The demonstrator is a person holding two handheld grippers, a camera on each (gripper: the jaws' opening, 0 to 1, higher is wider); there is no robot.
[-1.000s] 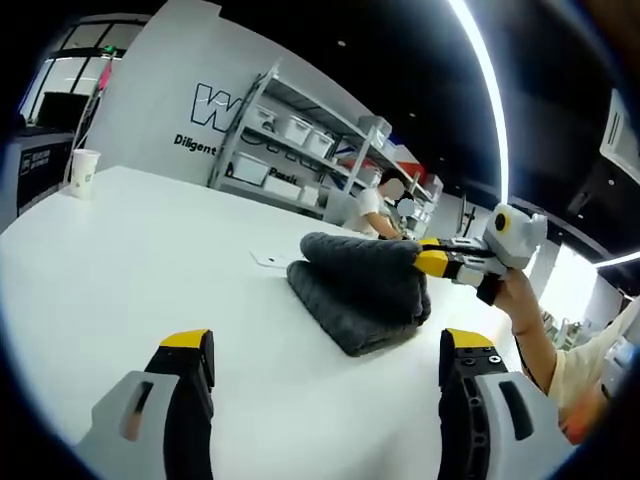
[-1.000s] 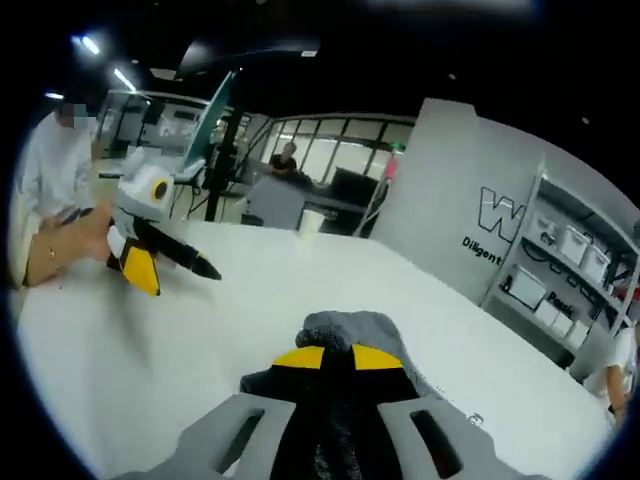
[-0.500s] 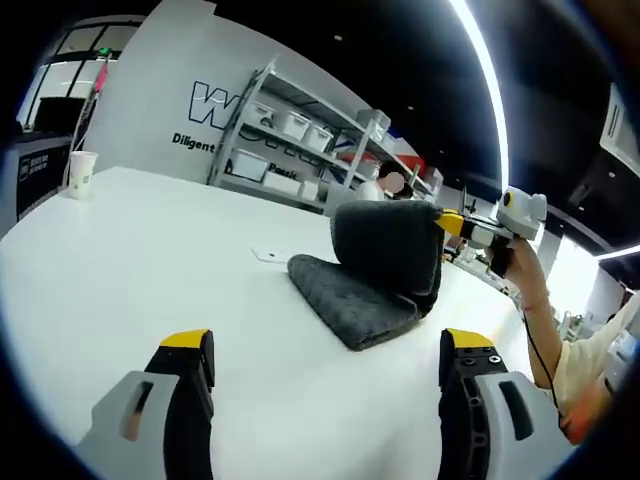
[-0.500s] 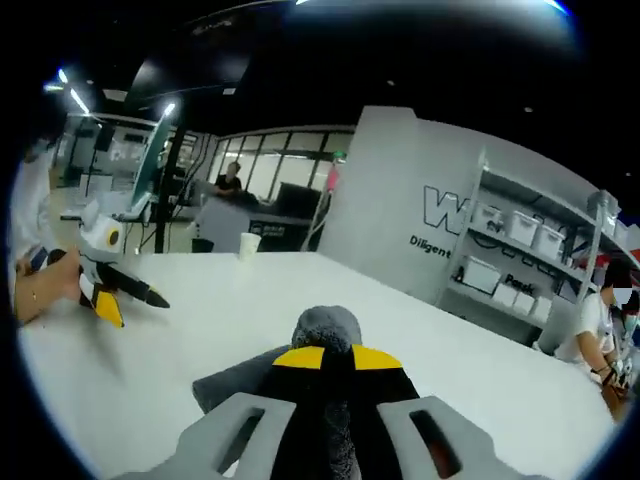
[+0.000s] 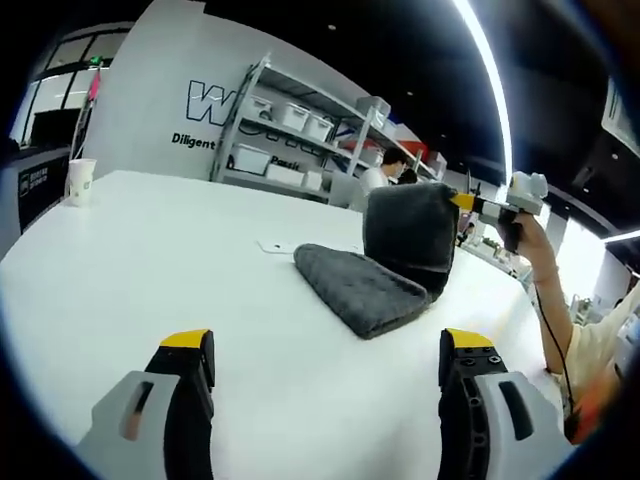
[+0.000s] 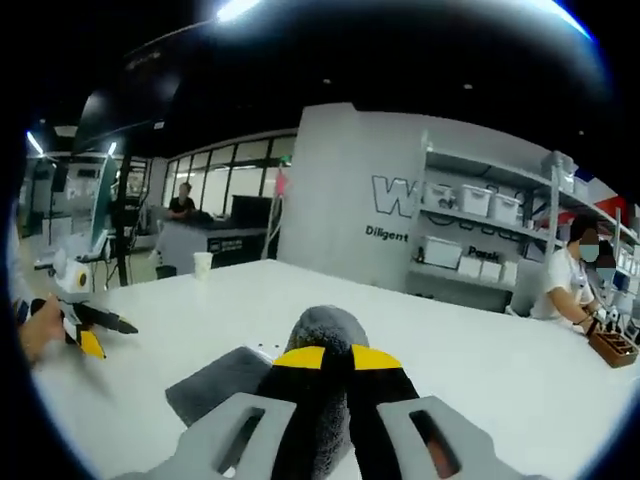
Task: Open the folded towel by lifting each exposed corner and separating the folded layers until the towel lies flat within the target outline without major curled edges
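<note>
A dark grey towel (image 5: 365,285) lies on the white table (image 5: 150,250), its upper layer (image 5: 410,232) lifted upright to the right. My right gripper (image 5: 462,201), held by a hand, is shut on that layer's top corner. In the right gripper view the right gripper (image 6: 336,356) has its yellow-tipped jaws pressed together on a bunch of towel (image 6: 325,327), with the lower layer (image 6: 215,377) lying flat to the left. My left gripper (image 5: 318,352) hovers open over the near table, well short of the towel; it also appears at far left (image 6: 90,330), held by a hand.
A paper cup (image 5: 78,178) stands at the table's far left; in the right gripper view that cup (image 6: 203,265) is at the back. A small white tag (image 5: 275,246) lies behind the towel. Shelving with bins (image 5: 290,140) lines the back wall. A person (image 6: 570,285) sits at the right.
The right gripper has risen and moved right with the towel's upper layer, peeling it off the lower one until it stands upright. The left gripper stayed where it was.
</note>
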